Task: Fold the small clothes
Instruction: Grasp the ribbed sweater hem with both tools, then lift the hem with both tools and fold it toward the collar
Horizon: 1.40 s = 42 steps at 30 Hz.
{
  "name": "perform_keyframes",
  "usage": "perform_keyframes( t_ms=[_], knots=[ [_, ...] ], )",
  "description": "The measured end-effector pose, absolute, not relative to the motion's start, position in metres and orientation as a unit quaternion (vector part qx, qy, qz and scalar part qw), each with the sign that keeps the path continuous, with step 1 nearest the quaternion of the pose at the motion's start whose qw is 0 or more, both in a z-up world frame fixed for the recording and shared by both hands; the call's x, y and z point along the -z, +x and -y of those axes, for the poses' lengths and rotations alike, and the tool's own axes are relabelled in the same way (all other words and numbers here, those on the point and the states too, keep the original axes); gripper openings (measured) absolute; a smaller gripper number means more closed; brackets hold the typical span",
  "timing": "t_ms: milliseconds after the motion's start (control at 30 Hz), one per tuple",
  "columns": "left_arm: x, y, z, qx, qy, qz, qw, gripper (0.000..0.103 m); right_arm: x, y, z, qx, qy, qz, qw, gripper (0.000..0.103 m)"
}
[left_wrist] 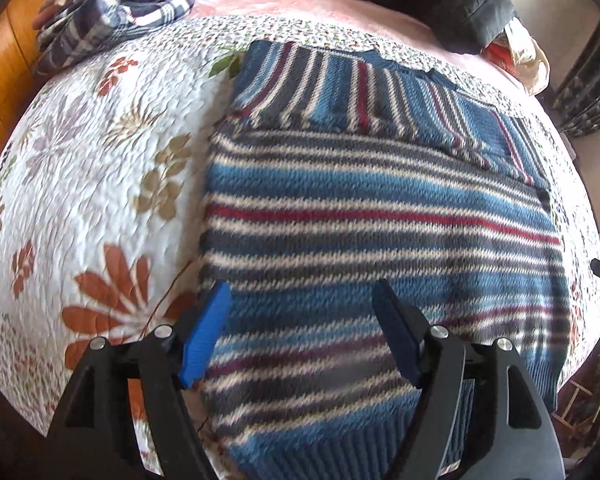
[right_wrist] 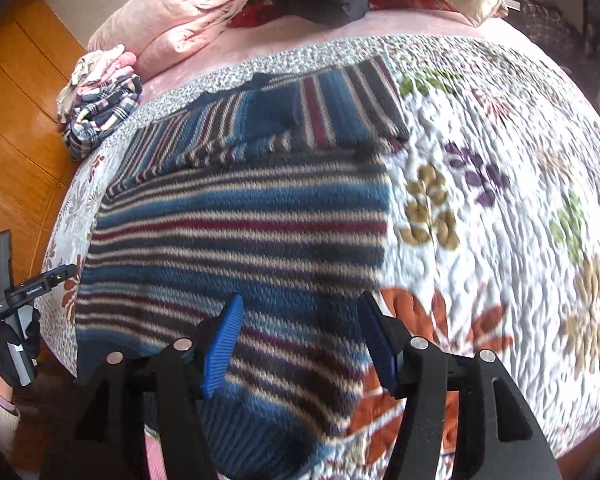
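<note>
Striped knit sweater in blue, grey, white and red is lying flat on my bed, on the floral quilted bedspread, its ribbed hem at the near edge where I'm standing. Looks to me like both sleeves are already folded in across the upper part, so it's a tidy rectangle now. What's left, I'd guess, is bringing the hem up toward the collar.

My left tool hovers over the hem's left corner, jaws spread apart, nothing in them. My right tool is over the right corner, also wide apart and empty. I can't tell if either is touching the knit.

The right view catches my gloved left hand gripping its handle off the bed's left edge, plus the pink folded duvet at the far end. The left view shows the navy plaid folded cloth at the far left corner much closer, and a black jacket at the far right.
</note>
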State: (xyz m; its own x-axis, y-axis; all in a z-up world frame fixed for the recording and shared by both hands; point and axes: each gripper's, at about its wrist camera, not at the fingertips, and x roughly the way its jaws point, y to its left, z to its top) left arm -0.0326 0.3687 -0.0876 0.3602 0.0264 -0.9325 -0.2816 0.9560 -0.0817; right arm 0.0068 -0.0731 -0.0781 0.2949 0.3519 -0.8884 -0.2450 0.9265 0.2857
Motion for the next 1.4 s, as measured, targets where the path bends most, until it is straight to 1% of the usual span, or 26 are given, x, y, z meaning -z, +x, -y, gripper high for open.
perform_keyframes(
  t_ms=[133, 333, 500, 633, 800, 867, 900, 933, 967, 1000, 1033, 1067, 1100, 1133, 1233, 1400],
  knots=[
    [0.097, -0.084, -0.379, -0.113, -0.138, -0.577, 0.797, 0.073, 0.099, -0.040, 0.090, -0.167, 0.057, -0.594, 0.785, 0.060],
    [0.115, -0.129, -0.384, -0.118, -0.167, -0.599, 0.774, 0.073, 0.120, -0.083, 0.094, -0.161, 0.090, -0.623, 0.761, 0.060],
    [0.129, -0.143, -0.379, -0.097, -0.196, -0.606, 0.764, 0.073, 0.130, -0.092, 0.090, -0.163, 0.109, -0.632, 0.750, 0.060],
    [0.132, -0.144, -0.368, -0.083, -0.198, -0.608, 0.764, 0.073, 0.134, -0.093, 0.079, -0.171, 0.110, -0.636, 0.745, 0.060],
    [0.136, -0.141, -0.356, -0.066, -0.209, -0.614, 0.758, 0.070, 0.141, -0.094, 0.071, -0.173, 0.104, -0.643, 0.739, 0.051],
    [0.138, -0.139, -0.352, -0.060, -0.212, -0.617, 0.755, 0.065, 0.141, -0.095, 0.068, -0.172, 0.103, -0.644, 0.739, 0.050],
    [0.139, -0.140, -0.351, -0.060, -0.215, -0.620, 0.753, 0.060, 0.141, -0.095, 0.068, -0.170, 0.101, -0.644, 0.739, 0.046],
    [0.139, -0.141, -0.350, -0.062, -0.216, -0.621, 0.751, 0.056, 0.141, -0.095, 0.069, -0.171, 0.101, -0.645, 0.738, 0.039],
    [0.139, -0.143, -0.350, -0.064, -0.215, -0.622, 0.750, 0.051, 0.142, -0.096, 0.070, -0.173, 0.103, -0.647, 0.736, 0.035],
    [0.139, -0.144, -0.350, -0.066, -0.214, -0.623, 0.750, 0.043, 0.142, -0.097, 0.070, -0.174, 0.107, -0.647, 0.734, 0.027],
    [0.139, -0.144, -0.351, -0.069, -0.216, -0.623, 0.748, 0.033, 0.144, -0.097, 0.071, -0.179, 0.116, -0.650, 0.730, 0.021],
    [0.139, -0.146, -0.353, -0.070, -0.225, -0.623, 0.746, 0.028, 0.145, -0.098, 0.073, -0.183, 0.126, -0.651, 0.726, 0.019],
    [0.138, -0.149, -0.357, -0.066, -0.237, -0.622, 0.743, 0.016, 0.145, -0.098, 0.074, -0.185, 0.136, -0.651, 0.724, 0.016],
    [0.138, -0.152, -0.361, -0.060, -0.254, -0.620, 0.740, 0.009, 0.145, -0.099, 0.077, -0.187, 0.142, -0.651, 0.722, 0.012],
    [0.130, -0.159, -0.366, -0.059, -0.261, -0.611, 0.745, 0.008, 0.139, -0.099, 0.081, -0.197, 0.155, -0.644, 0.723, 0.010],
    [0.105, -0.158, -0.368, -0.050, -0.259, -0.586, 0.766, 0.008, 0.114, -0.092, 0.084, -0.227, 0.181, -0.620, 0.729, 0.009]
  ],
)
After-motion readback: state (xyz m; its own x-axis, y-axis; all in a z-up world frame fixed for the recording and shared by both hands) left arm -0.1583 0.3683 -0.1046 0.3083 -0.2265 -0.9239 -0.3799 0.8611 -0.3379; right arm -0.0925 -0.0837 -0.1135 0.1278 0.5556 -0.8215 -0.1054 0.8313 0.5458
